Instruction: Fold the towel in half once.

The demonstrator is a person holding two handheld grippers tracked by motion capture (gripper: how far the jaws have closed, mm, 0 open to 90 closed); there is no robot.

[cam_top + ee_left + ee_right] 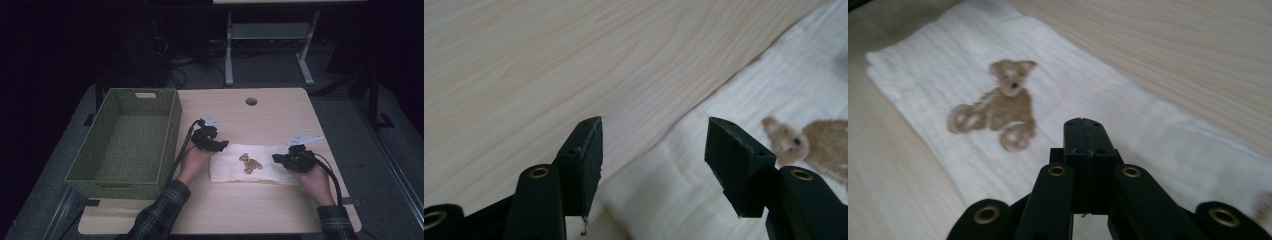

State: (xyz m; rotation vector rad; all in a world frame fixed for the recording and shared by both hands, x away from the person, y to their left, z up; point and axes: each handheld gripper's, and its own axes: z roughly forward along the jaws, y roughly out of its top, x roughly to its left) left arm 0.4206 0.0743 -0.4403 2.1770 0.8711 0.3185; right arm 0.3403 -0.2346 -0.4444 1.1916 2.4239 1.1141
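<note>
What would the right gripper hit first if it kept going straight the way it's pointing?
Probably the white cloth: the shut right gripper points along it, toward the bear print. Depth is hard to judge.

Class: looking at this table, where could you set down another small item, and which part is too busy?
Free: the bare wood behind the white bear-print cloth, up to the round cable hole, and the table's near strip between the sleeves. The green woven basket is empty. Crowded: the cloth, with the left gripper and right gripper at its ends.
</note>
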